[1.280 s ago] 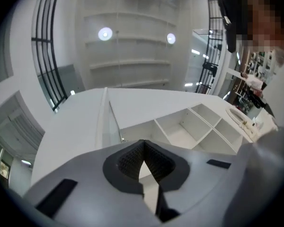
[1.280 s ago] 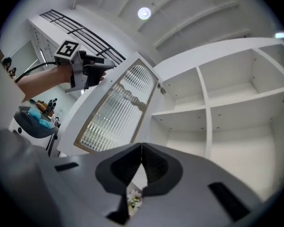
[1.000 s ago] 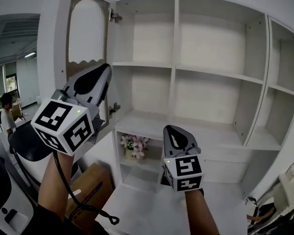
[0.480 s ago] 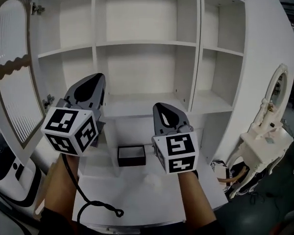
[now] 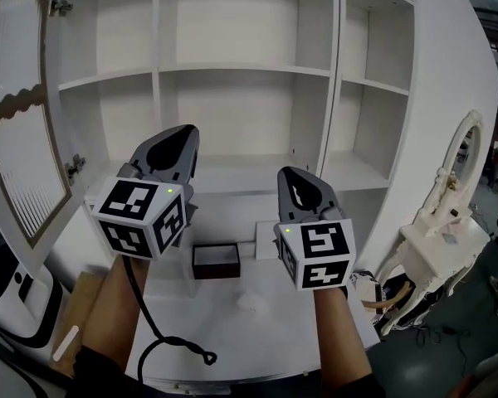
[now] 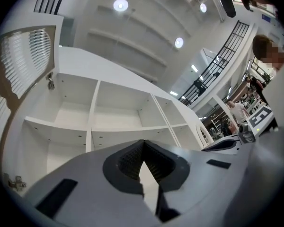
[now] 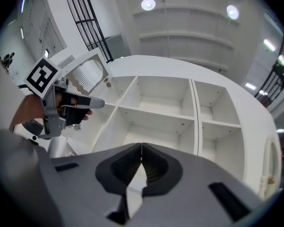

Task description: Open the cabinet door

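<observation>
Before bare white cabinet shelves [image 5: 241,69], my left gripper [image 5: 183,139] and right gripper [image 5: 297,181] hover, jaws pressed together on nothing, likely because the cabinet door [image 5: 17,114] stands swung wide, left of my left jaws.

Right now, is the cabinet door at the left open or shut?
Open. The cabinet door stands swung out leftward on its hinge, leaving the white shelves behind it exposed.

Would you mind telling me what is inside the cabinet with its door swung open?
Only bare white shelves show inside the cabinet; nothing stands on them. The left gripper and right gripper cover part of the lowest shelf.
</observation>
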### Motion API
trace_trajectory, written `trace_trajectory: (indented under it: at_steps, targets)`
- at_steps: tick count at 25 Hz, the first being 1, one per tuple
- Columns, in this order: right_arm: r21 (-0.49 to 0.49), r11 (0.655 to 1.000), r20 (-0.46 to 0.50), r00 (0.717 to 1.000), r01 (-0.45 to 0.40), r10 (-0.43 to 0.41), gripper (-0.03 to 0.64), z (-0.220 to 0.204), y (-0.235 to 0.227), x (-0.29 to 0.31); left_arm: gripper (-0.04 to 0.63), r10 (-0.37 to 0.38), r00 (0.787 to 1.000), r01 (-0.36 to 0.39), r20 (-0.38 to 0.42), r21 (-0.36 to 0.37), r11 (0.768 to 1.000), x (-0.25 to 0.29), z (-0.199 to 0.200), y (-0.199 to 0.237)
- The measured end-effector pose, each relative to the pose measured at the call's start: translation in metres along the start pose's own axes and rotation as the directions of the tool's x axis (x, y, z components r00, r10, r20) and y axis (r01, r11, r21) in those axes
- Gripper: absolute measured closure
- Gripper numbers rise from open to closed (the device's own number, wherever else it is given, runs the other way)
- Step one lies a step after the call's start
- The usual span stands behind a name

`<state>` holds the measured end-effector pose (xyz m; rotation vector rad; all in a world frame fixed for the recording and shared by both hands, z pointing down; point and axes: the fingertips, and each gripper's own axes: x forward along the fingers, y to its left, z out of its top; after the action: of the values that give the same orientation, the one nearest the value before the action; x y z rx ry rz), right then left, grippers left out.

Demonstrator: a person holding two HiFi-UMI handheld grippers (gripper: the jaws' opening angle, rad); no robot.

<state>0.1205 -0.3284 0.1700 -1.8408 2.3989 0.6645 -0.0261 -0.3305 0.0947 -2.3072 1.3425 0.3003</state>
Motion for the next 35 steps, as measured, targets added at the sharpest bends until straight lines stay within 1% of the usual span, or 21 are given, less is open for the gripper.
trace_trajectory:
  at_steps: [8,15,18,25,30,35]
  targets:
    - [0.018,1.000,-0.002,1.000,-0.025,0.025,0.597,-0.005,0.010,0.010,0.586,0.036,0.998,-0.036,-0.053,0.009,0.999,-0.005,-0.027,0.011]
    - [0.041,0.998,-0.030,0.999,-0.044,0.045,0.597,-0.025,0.019,0.015,0.586,0.053,0.992,-0.055,-0.114,-0.008,0.998,-0.011,-0.061,0.010]
    - [0.055,0.997,-0.050,0.997,-0.052,0.055,0.597,-0.038,0.025,0.015,0.586,0.050,0.988,-0.054,-0.146,-0.028,0.998,-0.015,-0.081,0.007]
    - [0.093,0.993,-0.107,0.991,-0.069,0.079,0.597,-0.076,0.041,0.010,0.586,0.056,0.973,-0.074,-0.222,-0.076,0.994,-0.033,-0.129,-0.002]
    - [0.116,0.990,-0.144,0.985,-0.076,0.092,0.597,-0.103,0.053,0.005,0.586,0.071,0.962,-0.098,-0.265,-0.091,0.991,-0.048,-0.162,-0.006]
    - [0.131,0.987,-0.175,0.978,-0.089,0.112,0.597,-0.126,0.067,-0.004,0.586,0.085,0.945,-0.118,-0.316,-0.086,0.989,-0.067,-0.194,-0.012]
